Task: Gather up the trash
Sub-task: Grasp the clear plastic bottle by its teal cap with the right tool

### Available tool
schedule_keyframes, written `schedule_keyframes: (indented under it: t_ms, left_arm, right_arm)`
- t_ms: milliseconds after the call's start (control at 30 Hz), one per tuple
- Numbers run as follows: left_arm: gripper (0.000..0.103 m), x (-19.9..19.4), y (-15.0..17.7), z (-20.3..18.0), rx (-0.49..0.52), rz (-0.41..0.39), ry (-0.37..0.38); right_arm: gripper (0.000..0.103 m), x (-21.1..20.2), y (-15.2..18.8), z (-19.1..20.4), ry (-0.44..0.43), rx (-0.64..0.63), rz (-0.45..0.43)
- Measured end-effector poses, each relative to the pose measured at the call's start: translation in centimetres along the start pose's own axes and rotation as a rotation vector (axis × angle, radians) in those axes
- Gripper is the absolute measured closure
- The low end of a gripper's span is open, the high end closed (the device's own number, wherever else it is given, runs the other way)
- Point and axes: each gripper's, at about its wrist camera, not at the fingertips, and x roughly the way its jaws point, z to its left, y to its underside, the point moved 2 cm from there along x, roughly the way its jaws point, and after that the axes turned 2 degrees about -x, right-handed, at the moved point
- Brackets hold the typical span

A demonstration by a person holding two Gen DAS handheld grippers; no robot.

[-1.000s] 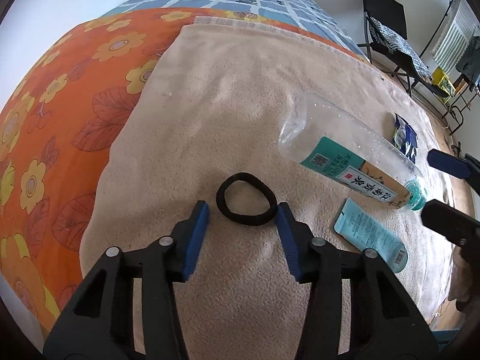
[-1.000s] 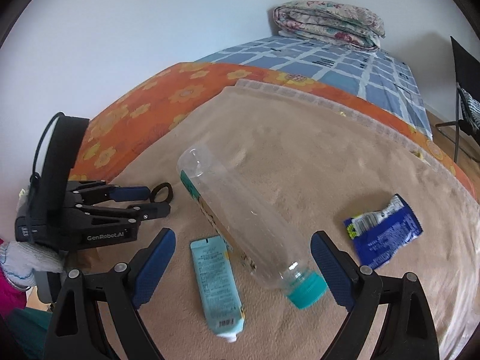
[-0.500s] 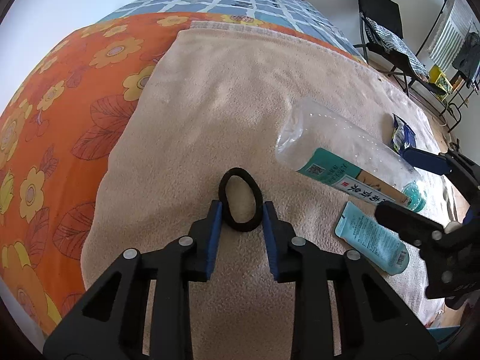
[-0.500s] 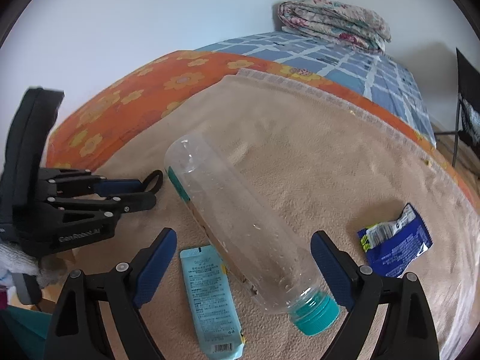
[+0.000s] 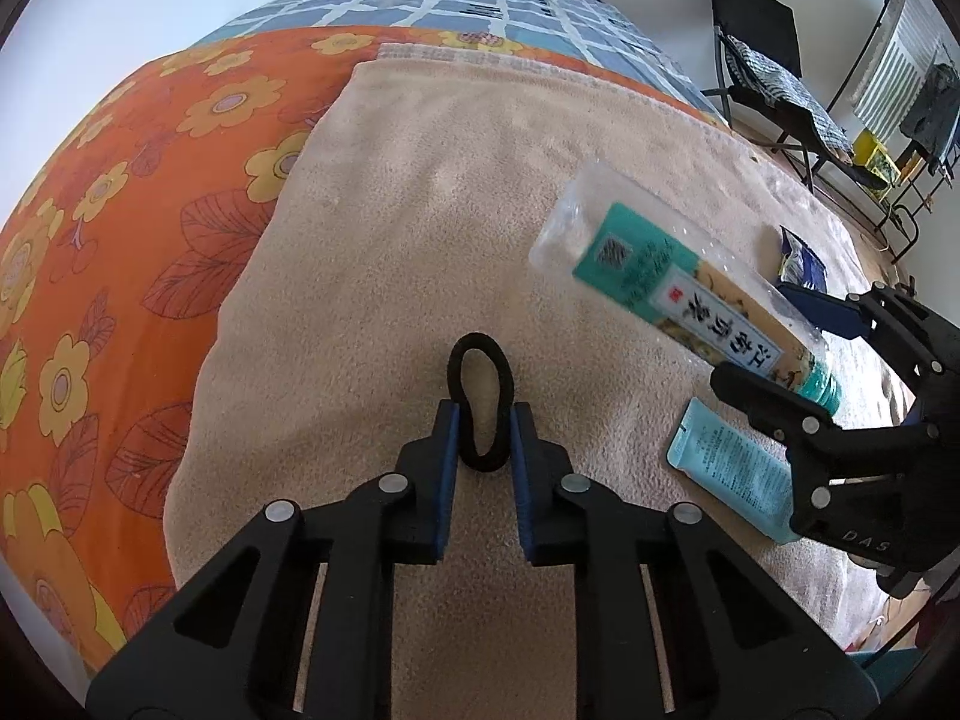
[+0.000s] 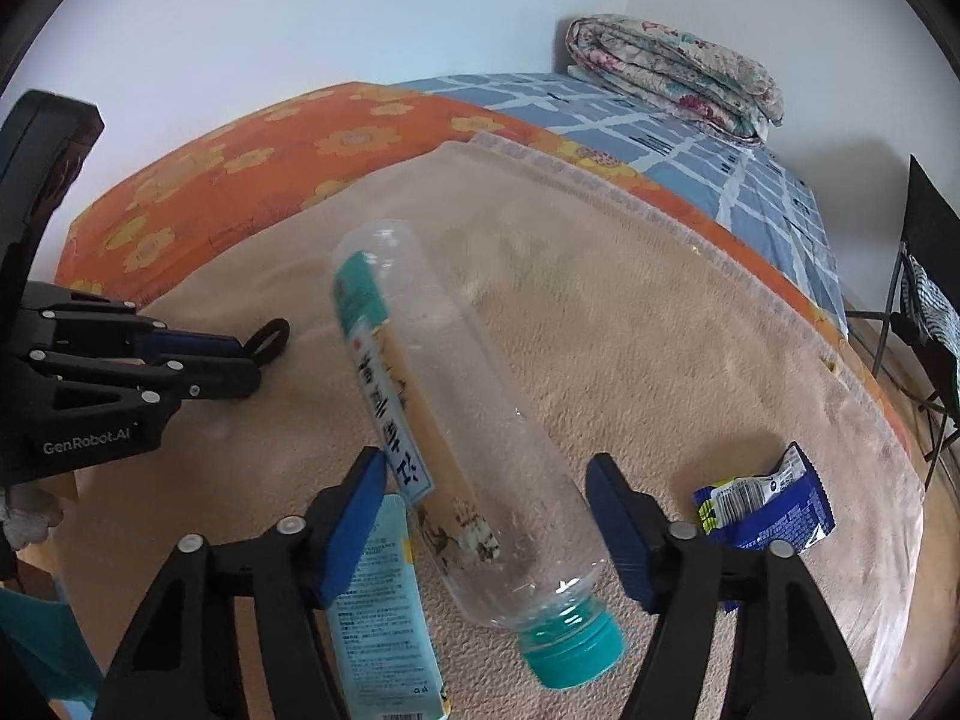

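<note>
My left gripper (image 5: 483,420) is shut on a black hair tie (image 5: 480,381), squeezing it into a narrow loop on the beige blanket (image 5: 450,180); it also shows in the right wrist view (image 6: 270,341). My right gripper (image 6: 486,474) is open, its jaws on either side of an empty clear plastic bottle (image 6: 456,420) with a teal cap, lying on the blanket. The bottle also shows in the left wrist view (image 5: 678,282). A light blue sachet (image 6: 384,612) lies under the left jaw. A blue snack wrapper (image 6: 768,504) lies right of it.
The blanket lies on an orange flowered bedspread (image 5: 120,192). A blue checked sheet (image 6: 690,138) and a folded quilt (image 6: 672,72) are at the far end. A black folding chair (image 5: 762,54) stands beside the bed on the right.
My left gripper has closed on the hair tie, squeezing it from a round loop to a narrow one. My right gripper has moved forward so its jaws straddle the bottle.
</note>
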Motion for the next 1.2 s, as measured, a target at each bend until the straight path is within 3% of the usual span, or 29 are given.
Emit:
schedule_keyframes:
  t_ms: [200,600,933,1200]
  left_arm:
    - [0.088,-0.7,-0.2,-0.1,-0.004,-0.02,0.0]
    - [0.088,-3.2,-0.3,-1.6,0.023,-0.061,0.015]
    - [0.088,-7.7,0.8,-3.7,0.059,-0.108,0.033]
    - [0.088,-11.7,3.8,-5.2,0.099,-0.131,0.045]
  right_arm:
    - [0.043,-1.4,-0.1,0.0,-0.009,0.011,-0.034]
    - [0.043,-5.6,1.2,-1.3,-0.009,0.046,-0.084]
    - [0.043,-13.1,3.4,-1.5,0.017,0.049,-0.152]
    - [0.045,-20.1,6.7,-0.5,0.022,0.065,-0.22]
